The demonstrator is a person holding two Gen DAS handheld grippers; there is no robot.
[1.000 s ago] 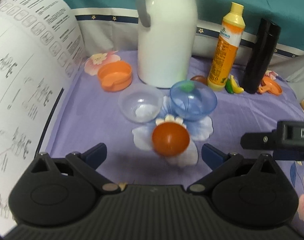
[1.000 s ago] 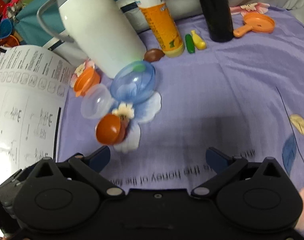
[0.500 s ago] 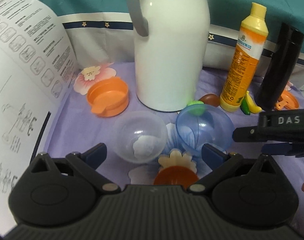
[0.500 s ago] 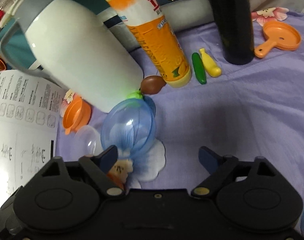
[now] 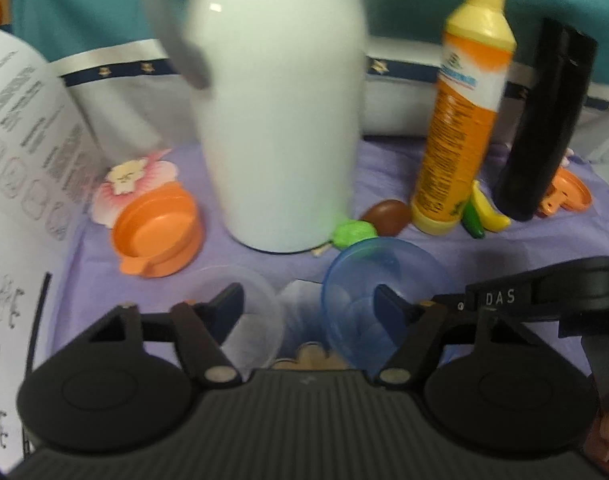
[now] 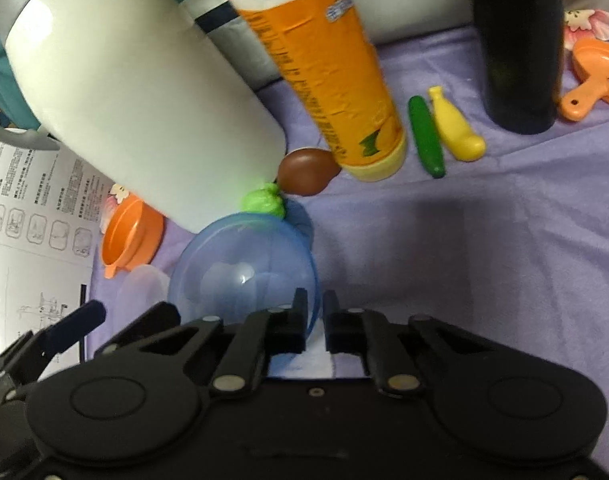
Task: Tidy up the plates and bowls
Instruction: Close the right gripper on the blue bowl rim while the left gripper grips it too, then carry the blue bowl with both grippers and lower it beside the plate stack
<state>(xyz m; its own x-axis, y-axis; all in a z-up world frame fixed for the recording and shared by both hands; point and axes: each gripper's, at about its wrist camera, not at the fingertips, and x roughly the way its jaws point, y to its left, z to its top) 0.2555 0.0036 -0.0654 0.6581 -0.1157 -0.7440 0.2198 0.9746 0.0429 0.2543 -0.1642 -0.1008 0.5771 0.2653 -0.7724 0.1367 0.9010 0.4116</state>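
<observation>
In the left wrist view, a printed instruction sheet (image 5: 20, 184) is filling the left edge of the frame, and an orange lidded dish (image 5: 158, 230) is sitting just right of it on the purple cloth (image 5: 544, 240). The left gripper (image 5: 308, 304) is standing spread wide at lower centre, gripping nothing; its left finger is overlapping the clear bowl (image 5: 244, 312) and its right finger is overlapping the blue bowl (image 5: 384, 292), the two bowls lying side by side. Above them a white jug (image 5: 280, 120) is rising through the centre, with a green toy (image 5: 354, 232) and a brown toy (image 5: 388, 216) at its base. Further right an orange bottle (image 5: 460, 128), a yellow toy (image 5: 488, 212) and a black flask (image 5: 544, 128) are standing in the upper right, while the other tool is reaching in at the right edge. In the right wrist view, the right gripper (image 6: 314, 320) is pinching the right rim of the blue bowl (image 6: 240, 272) at lower centre, fingers nearly closed with the thin wall between them. The clear bowl (image 6: 142, 288) is lying just left of it.
</observation>
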